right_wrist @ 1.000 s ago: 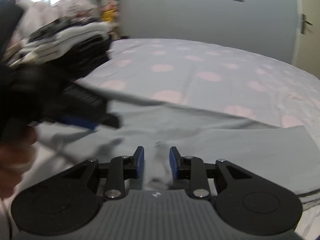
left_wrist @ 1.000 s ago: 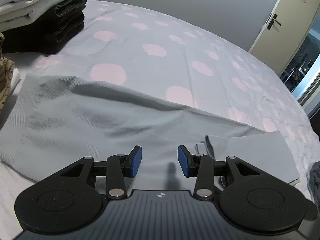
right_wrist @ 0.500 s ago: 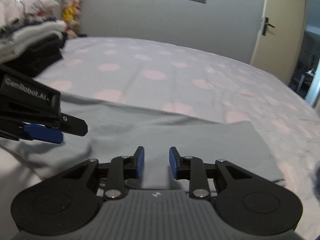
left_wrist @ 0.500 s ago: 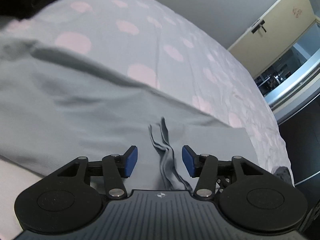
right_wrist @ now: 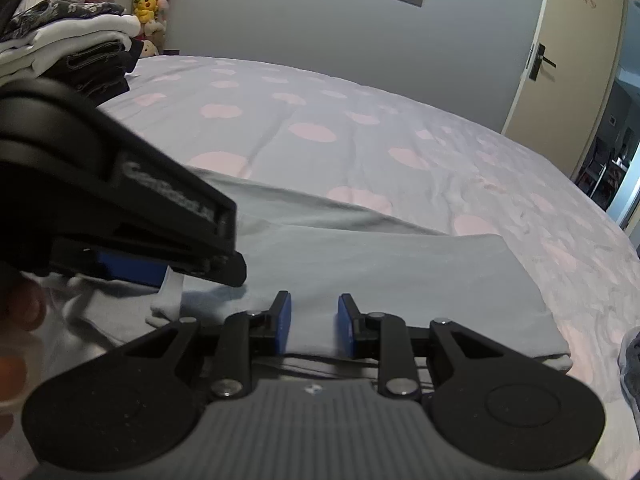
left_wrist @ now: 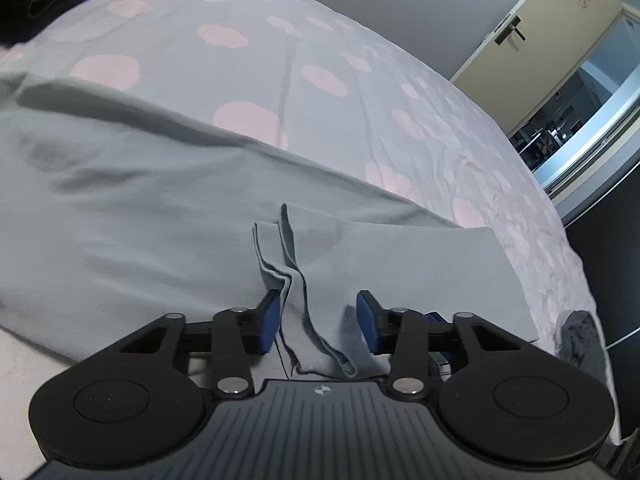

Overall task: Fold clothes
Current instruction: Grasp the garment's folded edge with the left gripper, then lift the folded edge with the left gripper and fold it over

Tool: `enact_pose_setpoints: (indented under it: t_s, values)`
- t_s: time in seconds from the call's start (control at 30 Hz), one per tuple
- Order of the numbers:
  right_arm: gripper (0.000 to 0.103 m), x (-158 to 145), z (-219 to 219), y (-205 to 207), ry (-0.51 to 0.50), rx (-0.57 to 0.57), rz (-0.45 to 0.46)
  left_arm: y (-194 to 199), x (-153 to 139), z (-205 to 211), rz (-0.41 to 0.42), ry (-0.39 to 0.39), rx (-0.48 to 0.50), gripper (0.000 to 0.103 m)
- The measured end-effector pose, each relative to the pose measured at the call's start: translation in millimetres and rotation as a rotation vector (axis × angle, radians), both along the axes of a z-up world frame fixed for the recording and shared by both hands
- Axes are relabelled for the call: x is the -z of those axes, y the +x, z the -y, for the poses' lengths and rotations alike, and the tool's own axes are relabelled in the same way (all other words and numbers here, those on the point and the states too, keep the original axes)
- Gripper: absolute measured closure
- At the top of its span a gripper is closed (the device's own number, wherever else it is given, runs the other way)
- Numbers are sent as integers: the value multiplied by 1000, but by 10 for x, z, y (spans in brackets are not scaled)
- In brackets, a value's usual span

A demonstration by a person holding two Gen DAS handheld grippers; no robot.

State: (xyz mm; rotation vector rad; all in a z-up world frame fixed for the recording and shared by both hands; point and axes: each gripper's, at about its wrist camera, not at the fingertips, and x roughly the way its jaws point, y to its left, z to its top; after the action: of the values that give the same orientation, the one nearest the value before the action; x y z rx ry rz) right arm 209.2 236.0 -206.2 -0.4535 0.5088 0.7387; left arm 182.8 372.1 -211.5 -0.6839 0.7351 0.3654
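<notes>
- A wide bed under a pale lilac-grey cover printed with pink blotches (left_wrist: 248, 120) fills most of both wrist views; its surface runs from 6 o'clock up to the plain grey wall at 12 o'clock.
- A light grey-blue knitted garment (left_wrist: 132, 216) lies flat on the near part of the bed, stretching from 9 o'clock across to about 4 o'clock in the left wrist view. One folded portion (right_wrist: 400, 272) lies on top at the right, with a straight edge toward 3 o'clock.
- A cream-coloured door with a dark lever handle (right_wrist: 560, 80) stands at 2 o'clock, beside a doorway.
- A stack of folded clothes, white layers over black ones (right_wrist: 80, 48), sits on the bed at 10 o'clock in the right wrist view; plush toys (right_wrist: 150, 4) are piled behind it at 11 o'clock.
- A crumpled dark grey-blue cloth (left_wrist: 580, 336) lies at the bed's edge at 4 o'clock.
- The left gripper (left_wrist: 316, 318), black with blue pads, has its jaws spread wide on either side of a raised ridge of the garment's cloth, and only the left pad seems to touch it.
- The right gripper (right_wrist: 313, 326) has its jaws parted over the near edge of the folded portion, not pinching it.
- A fingertip (right_wrist: 16, 368) shows at 9 o'clock.
</notes>
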Motion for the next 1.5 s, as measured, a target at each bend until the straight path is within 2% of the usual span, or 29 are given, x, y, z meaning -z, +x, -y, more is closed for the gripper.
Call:
enact_pose_setpoints:
  t_s: [0.07,0.17,0.3,0.4,0.47,0.53,0.63,0.67,0.7,0.73,0.9,1.2,1.37,1.5]
  values:
    - [73,19,7,-22,-2,-3,12,8,-3,42,-4,40,13,79]
    - [73,29,11,-58,-6,-3,33,3,-38,115,11,99,43,90]
    - [73,20,9,-50,-5,5,32,-11,-114,235,24,180,78,91]
    - [73,21,16,-33,-4,4,29,-14,-65,158,14,125,58,87]
    - [73,22,18,-27,-3,5,26,-17,-24,93,6,81,41,72]
    - [73,21,17,-16,0,6,21,-29,16,45,15,42,35,68]
    - [73,23,18,0,4,8,10,-29,26,76,28,54,42,65]
    - [73,24,16,1,5,8,8,-25,21,108,31,78,48,81]
    - [73,25,14,2,5,8,6,-22,17,135,33,100,55,89]
    - [73,26,14,3,5,7,5,-21,16,154,35,119,62,91]
    - [72,1,37,-9,19,5,7,-62,-96,177,74,150,53,93]
    - [71,-189,172,-33,158,50,64,-188,-568,342,150,307,31,93]
    - [71,-276,225,-75,205,49,93,-366,-760,214,170,316,-15,93]
    - [71,-323,270,-97,224,30,89,-487,-817,95,141,325,-43,93]
